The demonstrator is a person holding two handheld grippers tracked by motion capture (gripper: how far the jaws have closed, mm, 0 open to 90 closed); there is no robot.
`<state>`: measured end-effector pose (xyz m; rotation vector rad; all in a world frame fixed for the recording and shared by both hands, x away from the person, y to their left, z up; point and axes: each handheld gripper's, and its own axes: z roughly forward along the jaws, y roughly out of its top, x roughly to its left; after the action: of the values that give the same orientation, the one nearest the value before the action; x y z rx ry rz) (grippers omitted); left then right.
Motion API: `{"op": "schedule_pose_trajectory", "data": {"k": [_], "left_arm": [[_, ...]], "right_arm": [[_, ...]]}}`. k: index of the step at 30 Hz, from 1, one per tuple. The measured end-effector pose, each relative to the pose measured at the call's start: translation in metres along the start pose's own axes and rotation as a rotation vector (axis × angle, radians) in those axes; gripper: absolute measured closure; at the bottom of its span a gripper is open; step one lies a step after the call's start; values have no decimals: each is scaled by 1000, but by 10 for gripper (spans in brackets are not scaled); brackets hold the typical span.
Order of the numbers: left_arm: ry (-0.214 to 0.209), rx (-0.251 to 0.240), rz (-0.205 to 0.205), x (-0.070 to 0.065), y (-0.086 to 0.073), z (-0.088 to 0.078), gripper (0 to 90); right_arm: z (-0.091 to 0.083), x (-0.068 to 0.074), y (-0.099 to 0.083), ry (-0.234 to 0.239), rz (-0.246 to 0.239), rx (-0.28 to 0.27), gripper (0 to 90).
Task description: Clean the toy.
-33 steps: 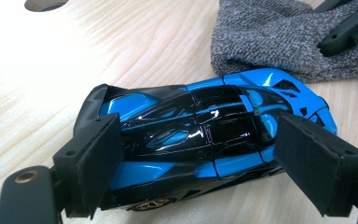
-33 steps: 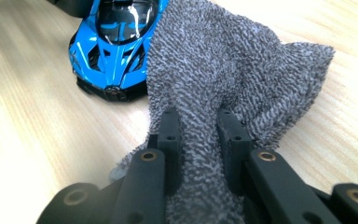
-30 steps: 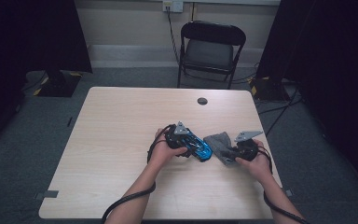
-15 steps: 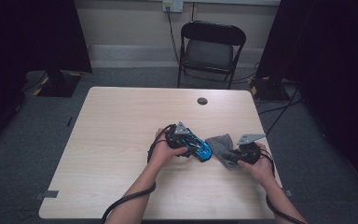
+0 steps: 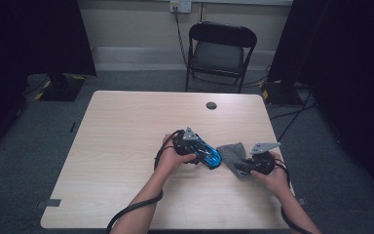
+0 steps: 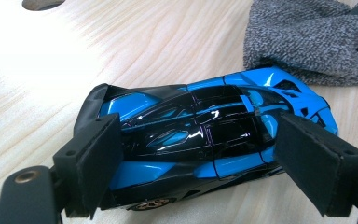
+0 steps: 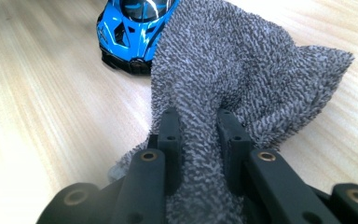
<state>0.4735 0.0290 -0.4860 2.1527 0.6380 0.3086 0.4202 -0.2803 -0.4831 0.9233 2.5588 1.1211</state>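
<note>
A blue and black toy car (image 6: 205, 135) lies on the wooden table (image 5: 126, 126), and my left gripper (image 6: 196, 168) is shut on it, one pad on each end of its body. In the high view the car (image 5: 208, 155) sticks out to the right of my left gripper (image 5: 195, 148). A grey terry cloth (image 7: 242, 79) rests just right of the car, its edge against the car's nose (image 7: 130, 28). My right gripper (image 7: 198, 135) is shut on a fold of this cloth; from above it (image 5: 253, 163) holds the cloth (image 5: 231, 153) near the table's right edge.
A small dark round disc (image 5: 211, 105) lies at the far side of the table. A black folding chair (image 5: 219, 53) stands beyond the table. Cables trail from both grippers along the forearms. The left half of the table is bare wood.
My right gripper with the cloth has shifted slightly; my left gripper and the car have stayed put.
</note>
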Motion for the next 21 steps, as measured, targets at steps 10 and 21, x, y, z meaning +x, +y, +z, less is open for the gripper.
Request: {"op": "schedule_pose_trajectory", "data": {"k": [10, 21], "left_arm": [[3, 5, -1, 0, 0, 0, 153], [9, 11, -2, 1, 1, 0, 153]], "right_arm": [[-9, 3, -10, 1, 9, -2, 748], [-23, 9, -19, 6, 9, 5, 749]]}}
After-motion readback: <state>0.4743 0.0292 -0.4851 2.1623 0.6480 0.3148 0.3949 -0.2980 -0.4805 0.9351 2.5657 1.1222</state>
